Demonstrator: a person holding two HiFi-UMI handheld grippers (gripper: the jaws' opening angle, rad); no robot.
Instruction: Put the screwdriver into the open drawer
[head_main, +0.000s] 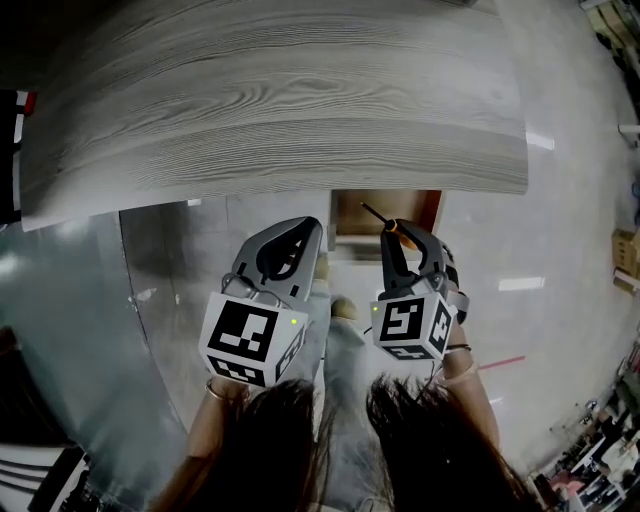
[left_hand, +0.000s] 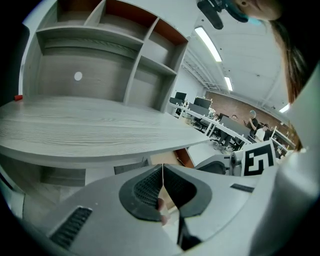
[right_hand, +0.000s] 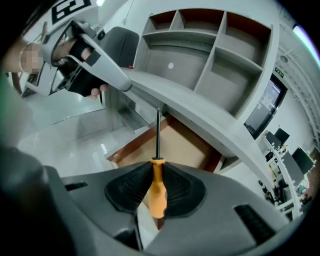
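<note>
The right gripper (right_hand: 156, 186) pinches the orange handle of the screwdriver (right_hand: 157, 165) between its ribbed pads, with the dark shaft pointing away from the person toward the open drawer (right_hand: 182, 146). The drawer's bare wooden bottom shows just beneath the grey wood-grain desk top (head_main: 280, 100). The left gripper (left_hand: 162, 176) hangs beside it on the left with its jaws pressed together on nothing, and it plays no part in the carry. The main risk, as I judge it, is the overhang. The desk top covers the far part of the drawer, so a shaft held this high could strike the desk edge on the way in and twist the handle within the pads. The smooth, rounded handle is gripped only by its sides, so a knock might make it pivot or slip. Letting go from well above the drawer could make the tool bounce or roll against the drawer front. No brand shows on the screwdriver. The marker cubes (head_main: 408, 322) carry only black-and-white square patterns, and a small green sign (right_hand: 279, 73) far right of the shelf unit (right_hand: 215, 45) is too small to read.
</note>
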